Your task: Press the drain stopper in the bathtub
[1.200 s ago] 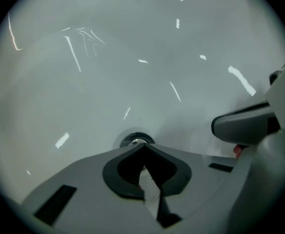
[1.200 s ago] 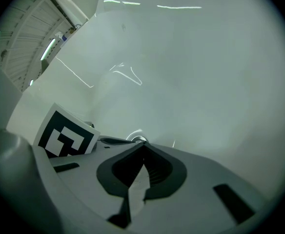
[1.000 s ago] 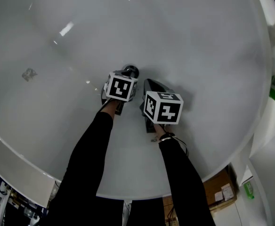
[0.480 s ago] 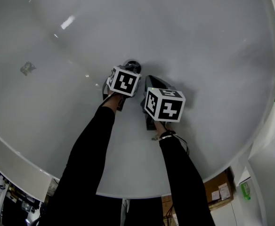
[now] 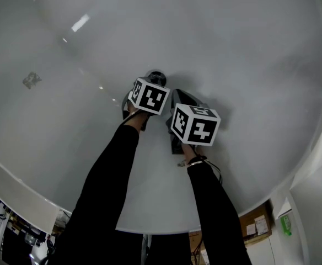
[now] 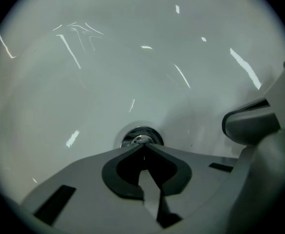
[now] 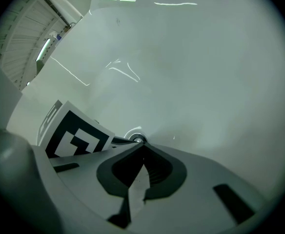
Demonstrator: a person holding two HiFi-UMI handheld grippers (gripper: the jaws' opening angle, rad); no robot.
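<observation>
since a second ago, eased the left gripper [image 6: 143, 145] a little further along the floor of the bathtub [image 5: 232, 48], so that in the head view now hides more of the drain stopper [image 5: 157, 76] under its marker cube [image 5: 151, 96], leaving only the far chrome rim in sight. found in the left gripper view with jaws closed tip to tip on nothing, tips right at the near edge of the stopper; touching it or just short of it, cannot tell. kept the right gripper [image 7: 143, 145] just beside on the right with barely any shift, jaws likewise pressed together and empty, pointed at the stopper past the left cube. stopper itself seated at the low middle of the tub floor, round and shiny; raised or already down, impossible to say. judged as the last closing-in before the push, or its very start: closed tips lined up to bear down on the cap. as for writing, nothing legible: only black-and-white square patterns on the cubes, no brand visible on tub or stopper, and labels on the cardboard box [image 5: 257, 225] beyond the rim too small to read.
</observation>
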